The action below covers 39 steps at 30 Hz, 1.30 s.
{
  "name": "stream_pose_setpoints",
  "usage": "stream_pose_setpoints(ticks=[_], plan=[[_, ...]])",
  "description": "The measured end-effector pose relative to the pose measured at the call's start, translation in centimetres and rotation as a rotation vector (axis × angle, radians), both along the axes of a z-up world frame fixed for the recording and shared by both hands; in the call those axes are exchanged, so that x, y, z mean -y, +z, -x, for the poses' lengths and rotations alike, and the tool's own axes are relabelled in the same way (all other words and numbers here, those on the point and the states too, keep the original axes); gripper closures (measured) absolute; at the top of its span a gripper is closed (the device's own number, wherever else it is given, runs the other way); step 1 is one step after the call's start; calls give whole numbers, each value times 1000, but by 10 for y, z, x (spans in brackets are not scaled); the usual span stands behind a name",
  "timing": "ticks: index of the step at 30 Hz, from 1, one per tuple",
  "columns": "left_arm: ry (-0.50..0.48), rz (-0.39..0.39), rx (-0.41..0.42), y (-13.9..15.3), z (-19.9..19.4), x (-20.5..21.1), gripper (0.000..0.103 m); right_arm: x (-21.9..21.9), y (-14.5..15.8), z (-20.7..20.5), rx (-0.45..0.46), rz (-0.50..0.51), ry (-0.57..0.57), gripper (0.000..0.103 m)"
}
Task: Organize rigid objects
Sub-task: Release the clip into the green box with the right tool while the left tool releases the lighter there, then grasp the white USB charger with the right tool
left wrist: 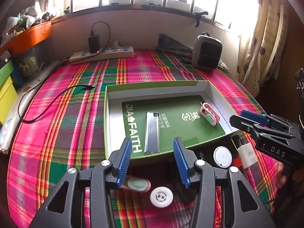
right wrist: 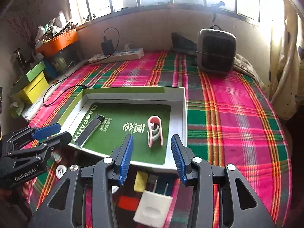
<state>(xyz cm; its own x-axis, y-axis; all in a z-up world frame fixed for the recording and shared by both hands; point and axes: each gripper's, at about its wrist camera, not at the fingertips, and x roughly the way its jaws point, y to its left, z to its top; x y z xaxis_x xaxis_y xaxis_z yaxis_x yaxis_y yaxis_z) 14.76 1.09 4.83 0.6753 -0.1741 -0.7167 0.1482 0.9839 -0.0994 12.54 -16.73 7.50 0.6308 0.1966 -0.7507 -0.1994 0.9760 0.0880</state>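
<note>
While hovering above the near rim of the box, left gripper [left wrist: 153, 159] with blue pads spread apart and nothing between them; silver lighter [left wrist: 151, 132] lying flat on the green liner just beyond the tips, lined up with the gap. Below and behind the tips, on the plaid cloth [left wrist: 62, 117], a pink-and-green clip [left wrist: 138, 184] just beside the left pad's lower end, and a white round cap [left wrist: 161, 197] nearer the camera. Off to the right, beside the box's near corner, a second white cap [left wrist: 222, 156] and a white plug [left wrist: 247, 154].

Right gripper [right wrist: 152, 158] likewise held open and empty, pads standing wide over the box's near edge. Pink clip [right wrist: 155, 133] inside the box, on the green liner, just ahead of the gap and slightly toward the right pad, apart from both pads. Same white plug [right wrist: 153, 210] on the cloth beneath this gripper, prongs pointing toward the box, with a yellow block [right wrist: 141, 181] just beside it.

Further out: shallow green-and-white box [right wrist: 183, 114] open on the cloth, lighter at its left part and clip at its right, well apart. Beyond it, a power strip [left wrist: 102, 54] with a black charger by the wall, a grey heater [right wrist: 216, 51] at the far right, and a black cable [left wrist: 43, 106] trailing left of the box.
</note>
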Motion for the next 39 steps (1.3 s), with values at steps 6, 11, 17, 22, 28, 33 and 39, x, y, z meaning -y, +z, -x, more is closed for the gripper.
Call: stream_pose_setpoints(ticks=[6, 11, 17, 22, 28, 33, 39], plan=[[25, 3, 13, 0, 11, -8, 57, 6, -2, 18, -2, -17, -22, 60], [33, 13, 22, 0, 22, -14, 54, 10, -2, 33, 11, -13, -44, 60], [60, 37, 8, -5, 32, -28, 53, 16, 1, 50, 29, -6, -78, 60], [64, 67, 4, -8, 41, -36, 53, 21, -1, 61, 29, -22, -88, 60], [69, 72, -9, -13, 47, -41, 53, 22, -14, 66, -11, -26, -93, 58], [74, 78, -11, -15, 48, -45, 53, 20, -16, 65, -19, -29, -92, 49], [68, 81, -26, -19, 46, -45, 53, 13, -21, 61, -39, -3, -80, 49]])
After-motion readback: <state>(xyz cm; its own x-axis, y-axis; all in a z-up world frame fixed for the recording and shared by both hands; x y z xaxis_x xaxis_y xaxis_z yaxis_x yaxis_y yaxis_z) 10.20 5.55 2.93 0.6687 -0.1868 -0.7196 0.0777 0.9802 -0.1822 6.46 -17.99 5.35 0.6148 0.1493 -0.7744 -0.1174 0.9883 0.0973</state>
